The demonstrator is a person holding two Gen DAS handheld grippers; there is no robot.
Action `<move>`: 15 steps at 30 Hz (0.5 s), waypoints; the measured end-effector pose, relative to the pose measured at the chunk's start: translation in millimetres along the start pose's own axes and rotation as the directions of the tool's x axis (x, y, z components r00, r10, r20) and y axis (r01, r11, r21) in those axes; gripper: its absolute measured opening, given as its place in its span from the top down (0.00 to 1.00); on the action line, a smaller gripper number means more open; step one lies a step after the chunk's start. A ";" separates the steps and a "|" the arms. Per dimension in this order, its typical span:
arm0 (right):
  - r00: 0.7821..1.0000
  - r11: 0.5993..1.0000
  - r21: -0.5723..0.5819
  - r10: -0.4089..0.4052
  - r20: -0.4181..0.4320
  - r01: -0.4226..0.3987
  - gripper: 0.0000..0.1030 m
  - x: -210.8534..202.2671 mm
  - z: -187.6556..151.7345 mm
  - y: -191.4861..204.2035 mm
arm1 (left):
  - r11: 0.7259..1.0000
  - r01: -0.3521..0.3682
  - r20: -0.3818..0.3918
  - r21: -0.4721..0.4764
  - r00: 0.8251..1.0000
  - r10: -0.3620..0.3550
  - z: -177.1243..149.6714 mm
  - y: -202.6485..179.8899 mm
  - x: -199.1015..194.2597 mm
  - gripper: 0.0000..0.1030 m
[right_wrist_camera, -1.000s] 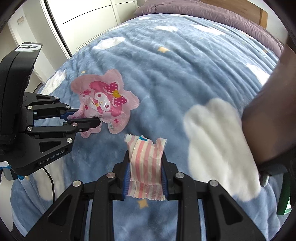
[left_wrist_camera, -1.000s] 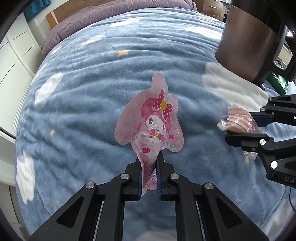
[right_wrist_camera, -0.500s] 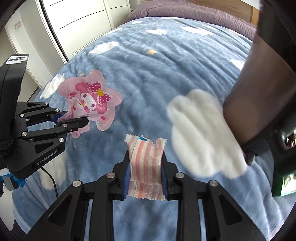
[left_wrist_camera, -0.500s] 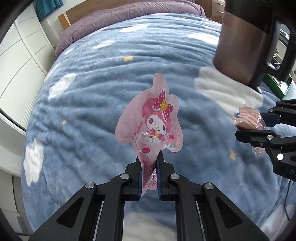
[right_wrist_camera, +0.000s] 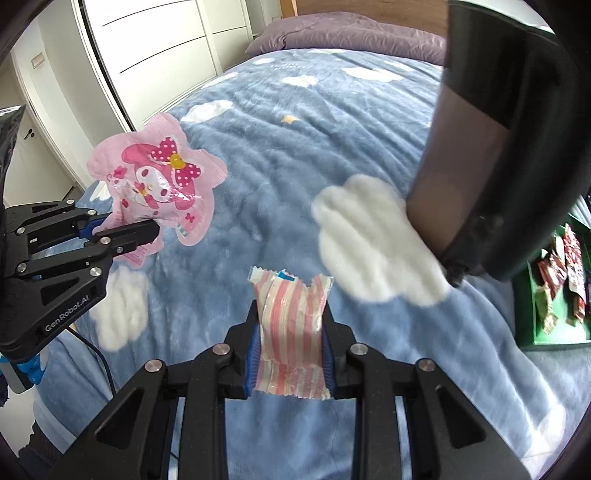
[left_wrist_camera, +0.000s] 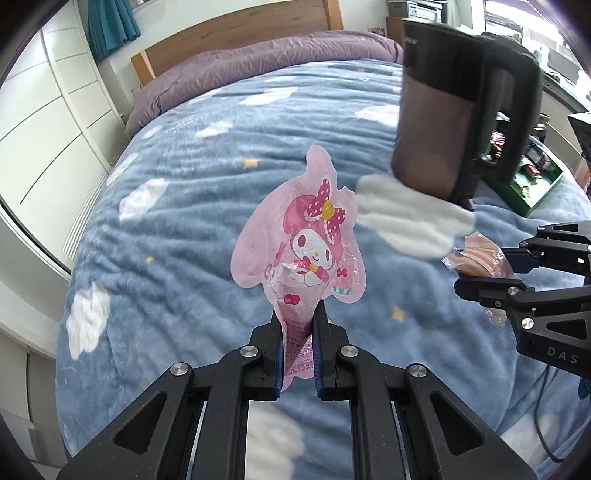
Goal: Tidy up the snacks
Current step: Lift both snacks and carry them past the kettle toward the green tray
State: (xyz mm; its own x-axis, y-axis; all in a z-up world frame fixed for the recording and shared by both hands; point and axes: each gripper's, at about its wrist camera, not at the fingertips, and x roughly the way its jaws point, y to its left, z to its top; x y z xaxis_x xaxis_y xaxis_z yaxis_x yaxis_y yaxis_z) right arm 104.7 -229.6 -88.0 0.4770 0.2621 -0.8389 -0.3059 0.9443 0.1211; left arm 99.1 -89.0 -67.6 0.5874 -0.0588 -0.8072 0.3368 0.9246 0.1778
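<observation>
A bed is being covered by a blue blanket [left_wrist_camera: 207, 206] patterned with white clouds and yellow stars, and a purple duvet [left_wrist_camera: 236, 74] is being bunched against the wooden headboard [left_wrist_camera: 236, 40] at the far end. The view at the right is being partly blocked by a dark, blurred kettle-like jug [left_wrist_camera: 454, 110]. White drawer fronts [right_wrist_camera: 155, 40] are being shown beside the bed, and a teal curtain [left_wrist_camera: 110, 26] is being seen above them.

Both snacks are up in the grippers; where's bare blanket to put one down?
Free: the blue blanket stretching from the pink character packet to the purple duvet. Crowded: the right edge, where the dark kettle and green snack tray sit.
</observation>
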 end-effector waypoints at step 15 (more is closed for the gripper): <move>0.997 0.995 0.082 -0.056 0.053 0.052 0.67 -48.1 -32.9 -36.7 | 0.997 0.045 0.018 0.067 0.999 -0.047 -5.4 -43.3 -31.9 0.91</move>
State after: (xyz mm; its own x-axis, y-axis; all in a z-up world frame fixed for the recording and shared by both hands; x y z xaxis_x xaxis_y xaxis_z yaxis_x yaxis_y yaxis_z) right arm 65.9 -283.4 -69.6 0.5365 0.2188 -0.8150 -0.2124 0.9697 0.1205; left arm 61.8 -125.1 -52.6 0.5841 -0.1085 -0.8044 0.4114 0.8939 0.1782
